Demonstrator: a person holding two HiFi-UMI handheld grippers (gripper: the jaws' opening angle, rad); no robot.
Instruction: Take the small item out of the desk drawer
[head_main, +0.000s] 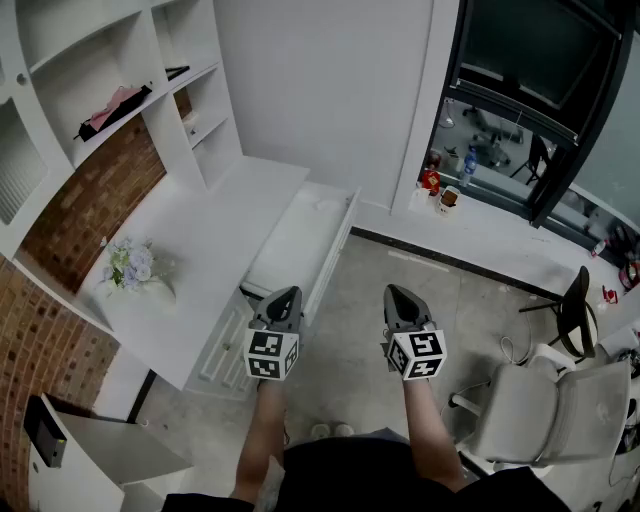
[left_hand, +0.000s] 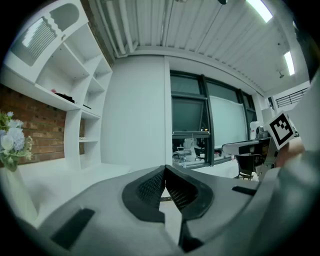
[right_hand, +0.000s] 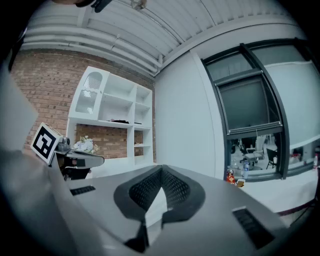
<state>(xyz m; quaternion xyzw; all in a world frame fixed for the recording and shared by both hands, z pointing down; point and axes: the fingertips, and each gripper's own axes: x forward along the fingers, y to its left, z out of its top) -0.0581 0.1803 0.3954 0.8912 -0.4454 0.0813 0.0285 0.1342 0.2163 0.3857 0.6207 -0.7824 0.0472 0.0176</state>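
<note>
"Drawer (head_main: 300, 240) first: where is it?"

"Pulled out from the white surface (head_main: 200, 230), running away from me. Left of it a bunch of pale flowers (head_main: 130, 265) stands on the surface, and the shelves (head_main: 100, 70) rise behind against the brick."

"And the small item?"

"I see only a faint pale mark (head_main: 327, 203) at the drawer's far end. It is too small for me to tell what it is."

"Your left tool?"

"My left tool (head_main: 290, 293) hangs above the drawer's near corner. In the left gripper view (left_hand: 164, 170) its tips meet, with nothing between them."

"The right one?"

"My right tool (head_main: 392, 292) is just beside it, over the bare floor (head_main: 360, 300) and apart from the drawer. In the right gripper view (right_hand: 161, 171) its tips are pressed together on nothing."

"Further right?"

"A white office chair (head_main: 540, 400) stands on the floor, and bottles sit on the window sill (head_main: 480, 215) beyond."
</note>
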